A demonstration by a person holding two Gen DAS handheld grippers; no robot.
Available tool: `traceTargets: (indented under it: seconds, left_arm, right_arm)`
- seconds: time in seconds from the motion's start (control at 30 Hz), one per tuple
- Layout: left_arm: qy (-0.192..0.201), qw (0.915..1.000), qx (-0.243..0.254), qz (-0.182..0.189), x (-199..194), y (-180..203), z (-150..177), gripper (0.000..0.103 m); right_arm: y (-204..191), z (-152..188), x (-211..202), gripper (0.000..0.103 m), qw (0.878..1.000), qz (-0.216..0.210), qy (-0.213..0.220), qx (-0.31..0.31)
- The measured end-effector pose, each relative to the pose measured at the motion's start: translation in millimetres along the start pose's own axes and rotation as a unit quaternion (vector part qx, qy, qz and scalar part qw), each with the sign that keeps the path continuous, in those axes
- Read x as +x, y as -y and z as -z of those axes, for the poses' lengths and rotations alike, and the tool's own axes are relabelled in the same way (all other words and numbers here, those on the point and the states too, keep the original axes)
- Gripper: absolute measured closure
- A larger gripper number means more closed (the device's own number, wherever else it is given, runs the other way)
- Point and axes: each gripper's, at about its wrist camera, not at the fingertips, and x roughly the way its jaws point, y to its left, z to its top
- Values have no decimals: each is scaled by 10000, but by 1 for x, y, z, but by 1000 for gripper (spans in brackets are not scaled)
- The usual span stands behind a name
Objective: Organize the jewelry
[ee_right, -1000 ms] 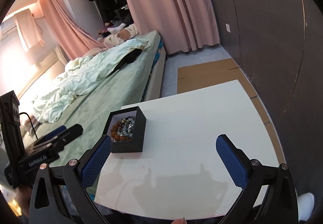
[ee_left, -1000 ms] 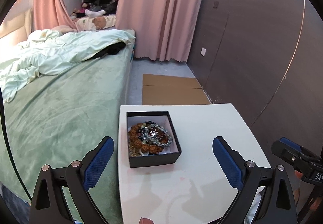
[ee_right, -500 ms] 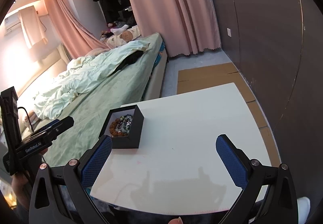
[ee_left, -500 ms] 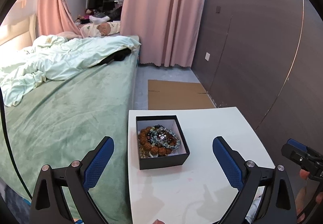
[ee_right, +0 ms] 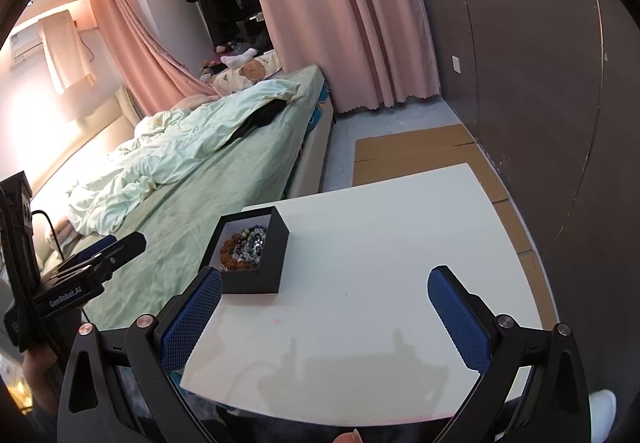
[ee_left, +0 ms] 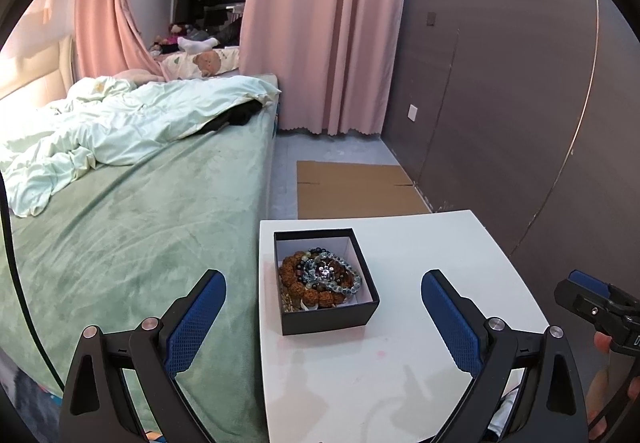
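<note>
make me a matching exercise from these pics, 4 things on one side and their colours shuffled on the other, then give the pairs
Things:
1. jewelry box
2. table
3. curtain
4. bed sheet

Colours:
a. pink
b. green
c. black
d. white

Pairs: 1-c, 2-d, 3-a, 4-b

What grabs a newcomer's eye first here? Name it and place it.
The open black box heaped with beaded bracelets, at the white table's left edge beside the green bed. Then the blue-padded left tongs and right tongs, both spread wide and empty.
</note>
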Motion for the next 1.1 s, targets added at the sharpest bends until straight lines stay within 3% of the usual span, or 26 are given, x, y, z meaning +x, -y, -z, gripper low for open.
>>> traceTargets:
  seconds: [1.1]
  left_arm:
    - [24, 9998, 208, 3, -7, -1, 4, 5]
  right_arm:
    - [-3, 3, 2, 0, 10000, 25, -19, -18]
